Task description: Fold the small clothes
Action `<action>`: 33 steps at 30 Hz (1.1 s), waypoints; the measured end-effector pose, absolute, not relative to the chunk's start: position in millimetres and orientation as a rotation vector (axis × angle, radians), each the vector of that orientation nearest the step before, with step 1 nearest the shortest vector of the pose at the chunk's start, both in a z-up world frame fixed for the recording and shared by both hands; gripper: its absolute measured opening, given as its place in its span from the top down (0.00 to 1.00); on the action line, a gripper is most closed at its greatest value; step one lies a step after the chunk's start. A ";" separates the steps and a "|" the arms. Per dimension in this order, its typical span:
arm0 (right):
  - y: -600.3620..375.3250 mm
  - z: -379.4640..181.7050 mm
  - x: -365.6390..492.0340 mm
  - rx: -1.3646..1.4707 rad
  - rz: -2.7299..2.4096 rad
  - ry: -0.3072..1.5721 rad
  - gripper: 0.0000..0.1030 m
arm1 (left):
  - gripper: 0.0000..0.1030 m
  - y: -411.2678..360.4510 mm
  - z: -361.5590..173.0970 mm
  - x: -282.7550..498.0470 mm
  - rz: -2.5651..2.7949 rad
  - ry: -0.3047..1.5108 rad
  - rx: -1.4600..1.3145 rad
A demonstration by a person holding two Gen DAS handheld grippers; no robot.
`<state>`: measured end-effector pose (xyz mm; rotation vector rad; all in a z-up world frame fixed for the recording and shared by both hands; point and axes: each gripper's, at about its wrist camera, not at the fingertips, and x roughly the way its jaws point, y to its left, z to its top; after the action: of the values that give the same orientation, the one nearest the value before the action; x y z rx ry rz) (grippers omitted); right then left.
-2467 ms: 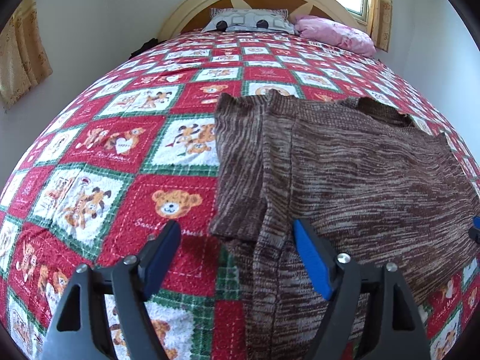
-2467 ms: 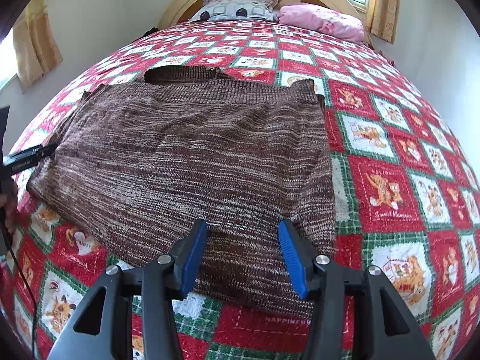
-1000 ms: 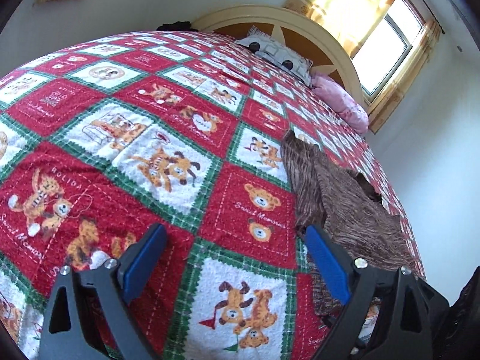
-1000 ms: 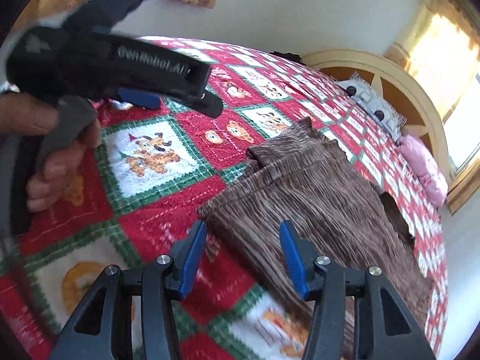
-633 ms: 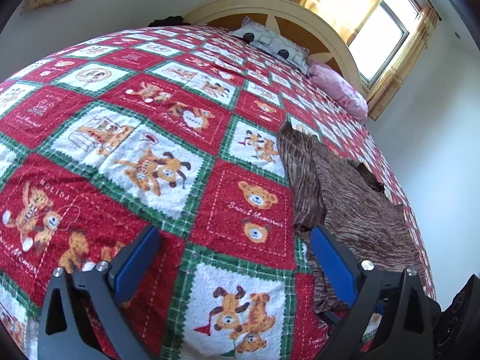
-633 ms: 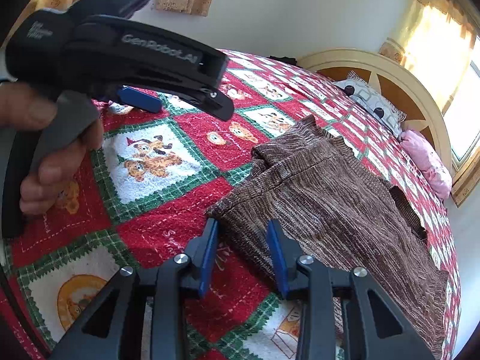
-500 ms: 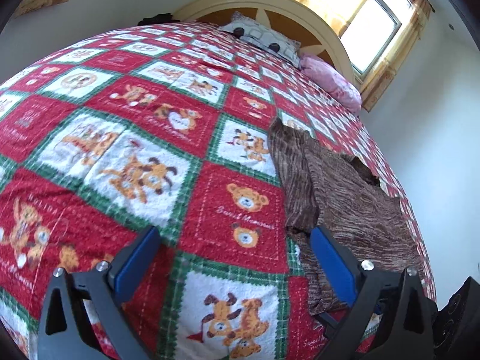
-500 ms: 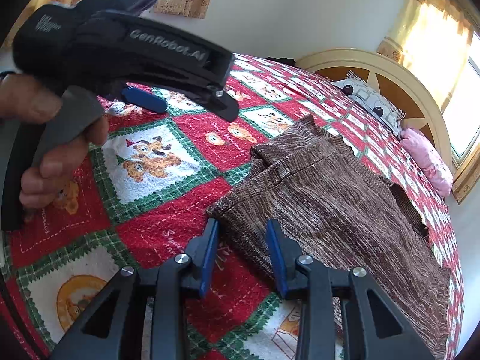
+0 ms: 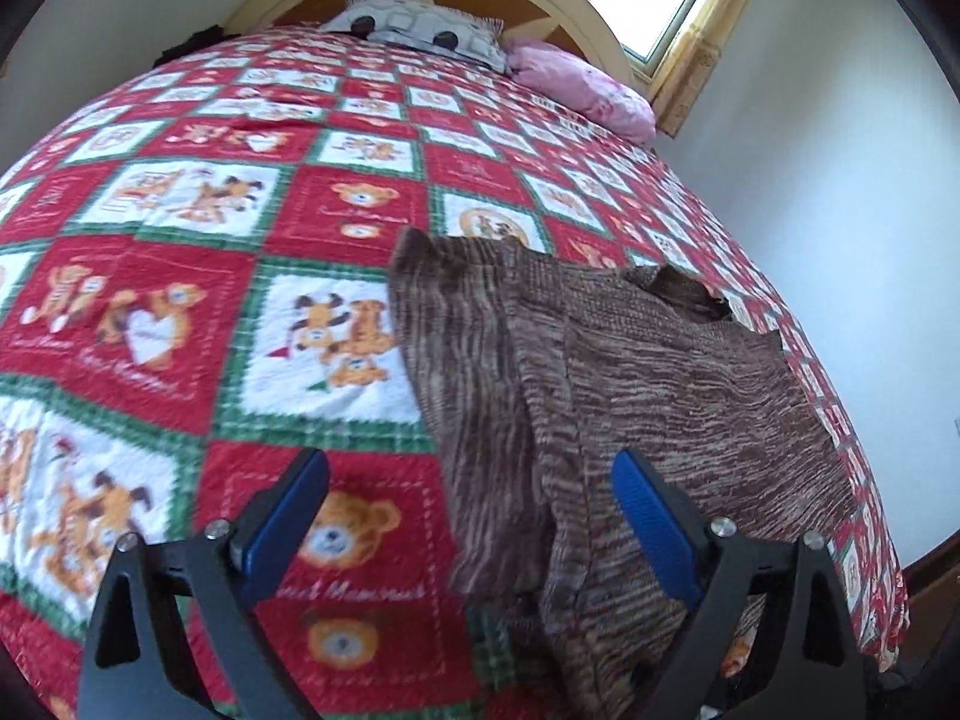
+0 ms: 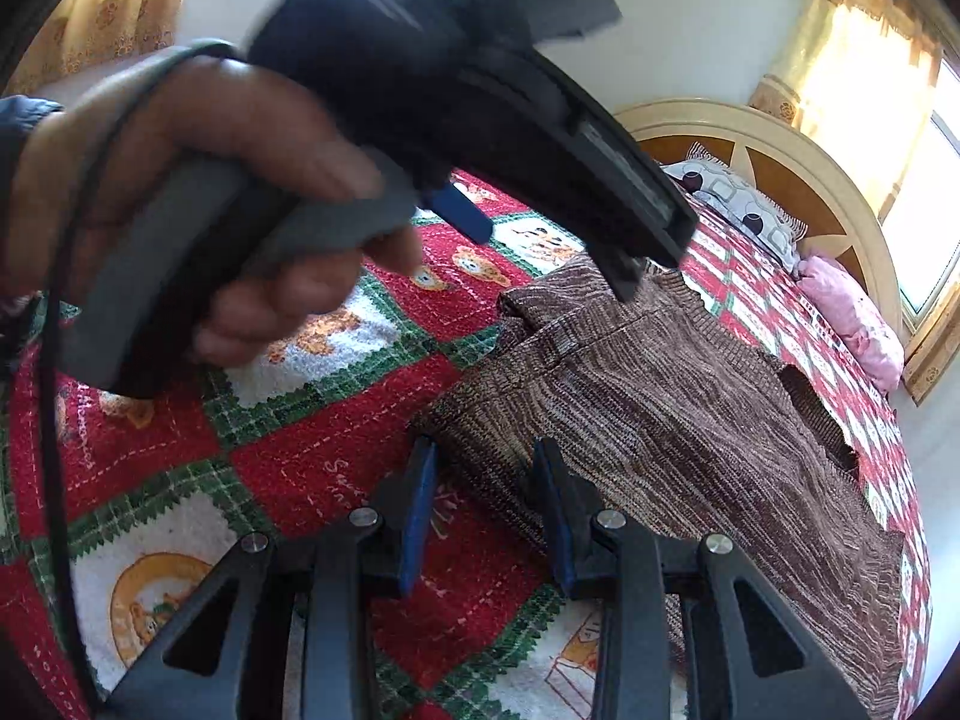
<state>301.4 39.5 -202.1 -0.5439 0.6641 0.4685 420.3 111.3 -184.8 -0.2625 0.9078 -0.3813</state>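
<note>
Right gripper (image 10: 483, 507), jaws narrow and empty, hovers at the near corner of the brown sweater (image 10: 690, 420). Left gripper (image 9: 471, 519), wide and closing, straddles its left edge. Sweater lies on the bed quilt (image 9: 180, 276); pillows (image 9: 420, 30) far.

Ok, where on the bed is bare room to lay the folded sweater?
Free: the quilt left of the brown sweater, and the stretch between it and the pillows. Crowded: the sweater's near corner, where the right gripper and the hand holding the left gripper work.
</note>
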 end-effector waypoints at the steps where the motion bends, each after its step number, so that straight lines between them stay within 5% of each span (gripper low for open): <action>1: 39.2 -202.1 301.8 -0.541 0.469 0.664 0.67 | 0.13 108.7 -186.8 424.0 -0.395 0.919 -0.267; 9: 39.2 -202.4 303.4 -0.537 0.469 0.665 0.67 | 0.41 86.3 -185.7 435.9 -0.435 0.925 -0.182; 12: 37.9 -202.0 305.5 -0.536 0.469 0.664 0.67 | 0.83 89.4 -186.0 437.6 -0.440 0.927 -0.199; 13: 38.6 -201.8 304.3 -0.537 0.468 0.662 0.67 | 0.89 92.7 -187.8 438.8 -0.445 0.934 -0.223; 17: 41.1 -200.6 300.3 -0.551 0.465 0.649 0.91 | 0.90 103.0 -185.6 436.6 -0.442 0.918 -0.298; 33: -17.9 -145.0 304.6 -0.234 0.518 0.647 0.94 | 0.91 110.3 -160.9 425.6 -0.478 0.838 -0.515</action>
<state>304.6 -17.9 -145.0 -0.2338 0.6465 0.5180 425.6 110.3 -160.9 -0.5154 0.8382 -0.4784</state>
